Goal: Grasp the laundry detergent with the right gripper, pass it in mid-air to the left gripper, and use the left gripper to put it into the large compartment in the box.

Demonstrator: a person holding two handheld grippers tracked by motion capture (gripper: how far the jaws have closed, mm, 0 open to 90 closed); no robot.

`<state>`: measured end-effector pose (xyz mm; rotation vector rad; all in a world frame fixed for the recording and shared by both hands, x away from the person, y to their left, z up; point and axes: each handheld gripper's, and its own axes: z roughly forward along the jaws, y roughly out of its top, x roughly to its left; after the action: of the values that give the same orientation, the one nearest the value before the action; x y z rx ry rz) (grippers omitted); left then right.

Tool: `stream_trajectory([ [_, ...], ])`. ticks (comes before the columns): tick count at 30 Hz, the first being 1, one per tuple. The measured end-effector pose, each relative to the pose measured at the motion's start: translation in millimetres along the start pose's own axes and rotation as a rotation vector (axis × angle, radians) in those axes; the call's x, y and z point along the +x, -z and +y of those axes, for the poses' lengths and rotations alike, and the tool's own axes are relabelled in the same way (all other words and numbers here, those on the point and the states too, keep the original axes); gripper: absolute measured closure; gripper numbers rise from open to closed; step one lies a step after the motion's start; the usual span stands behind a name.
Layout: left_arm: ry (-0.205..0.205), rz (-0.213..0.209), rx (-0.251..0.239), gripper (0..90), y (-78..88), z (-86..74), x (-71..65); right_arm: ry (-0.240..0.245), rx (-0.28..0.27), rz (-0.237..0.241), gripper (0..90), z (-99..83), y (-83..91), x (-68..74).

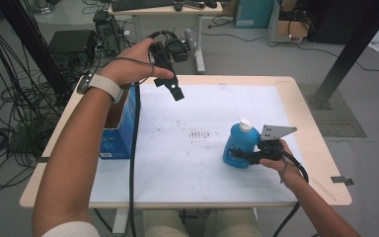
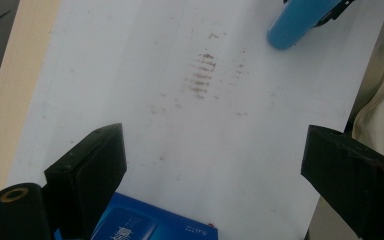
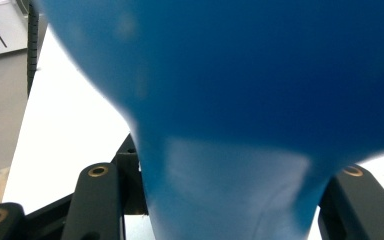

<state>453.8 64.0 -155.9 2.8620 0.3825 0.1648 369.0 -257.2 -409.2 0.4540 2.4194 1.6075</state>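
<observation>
On the white-covered wooden table [image 1: 187, 182], the right gripper [image 1: 242, 154] clamps the upright blue plastic bottle [image 1: 237, 143]; the left gripper [image 1: 170, 84], jaws spread and empty, hangs well apart above the open blue cardboard box [image 1: 123, 128]

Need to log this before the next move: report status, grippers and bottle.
Right hand-held gripper shut on blue bottle, bottle upright on white mat. Left hand-held gripper open, raised above blue box. Nothing between them.

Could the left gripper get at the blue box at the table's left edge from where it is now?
Probably yes. The left gripper hangs open and empty just above and beside the blue box, whose open top faces up. The right gripper clamps the blue bottle far across the white mat.
</observation>
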Motion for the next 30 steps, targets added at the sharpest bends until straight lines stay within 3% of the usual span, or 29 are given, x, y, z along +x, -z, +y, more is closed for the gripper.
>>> stream_trajectory([
  [5, 0.004, 0.0, -0.004, 11.3, 0.5, -0.6, -0.4, 0.003, 0.001, -0.001, 43.1, -0.3, 0.5, 0.1],
  [6, -0.002, 0.007, 0.02, 11.3, 2.8, 0.3, -0.4, 0.013, 0.004, 0.001, 43.1, -0.4, 0.5, -0.7],
  [8, 0.004, 0.003, -0.006, 11.2, 1.1, -1.1, -0.8, 0.008, 0.0, 0.002, 43.2, -0.3, 0.4, 0.0],
  [10, -0.003, 0.011, 0.014, 11.3, 3.9, -1.0, -1.0, -0.007, 0.011, -0.001, 43.2, -0.1, 1.2, 1.2],
  [14, 0.001, 0.013, 0.015, 11.3, 5.0, -2.3, -1.8, 0.011, 0.001, 0.0, 43.2, -0.6, 0.8, -0.1],
  [20, -0.001, 0.015, 0.015, 11.2, 6.0, -2.4, -3.4, -0.004, 0.007, -0.003, 43.3, 0.0, 1.1, 1.0],
  [23, 0.0, 0.015, 0.015, 11.1, 7.0, -2.7, -4.3, 0.02, 0.003, 0.005, 43.3, 0.7, 0.3, -0.9],
  [30, 0.008, 0.018, 0.01, 10.7, 9.6, -4.5, -6.4, -0.002, 0.022, 0.0, 43.4, 1.7, 1.5, 1.1],
])
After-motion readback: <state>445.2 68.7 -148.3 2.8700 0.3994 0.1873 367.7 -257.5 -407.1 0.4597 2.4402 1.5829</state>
